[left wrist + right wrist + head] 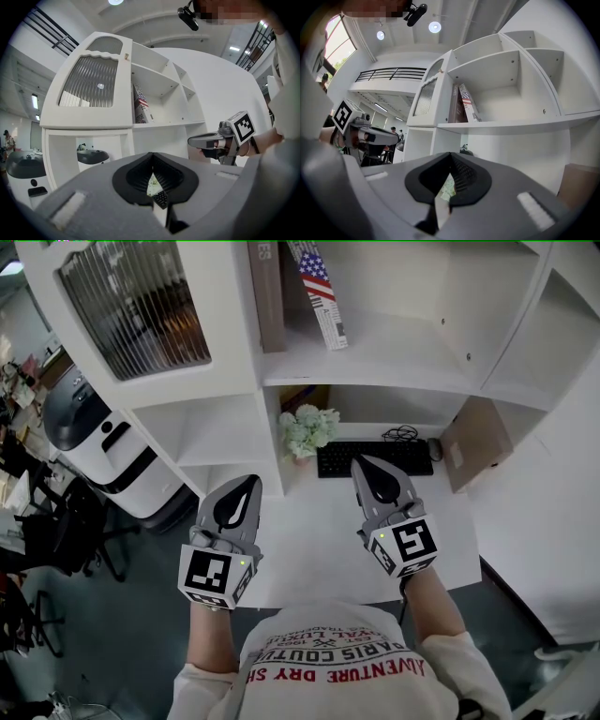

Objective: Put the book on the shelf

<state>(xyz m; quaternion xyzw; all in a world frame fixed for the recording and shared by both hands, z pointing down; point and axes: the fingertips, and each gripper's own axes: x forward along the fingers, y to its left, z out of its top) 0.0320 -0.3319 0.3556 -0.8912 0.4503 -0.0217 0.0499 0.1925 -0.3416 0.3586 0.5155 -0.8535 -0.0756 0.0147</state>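
A book with a flag cover (319, 292) leans against a brown book (269, 296) on the white shelf (394, 357); both also show in the left gripper view (142, 105) and the right gripper view (466, 102). My left gripper (251, 480) hovers over the desk's left part, shut and empty. My right gripper (359, 461) is held over the keyboard's left end, also shut with nothing in it. In each gripper view the jaws meet at the tip, left gripper (152, 154) and right gripper (450, 154). Neither touches a book.
On the white desk (300, 559) lie a black keyboard (384, 457), a mouse (434, 448) and a bunch of pale flowers (307, 430). A cardboard box (473, 442) stands at the right. A ribbed-glass cabinet door (136, 301) is at upper left, a white and black machine (94, 432) below it.
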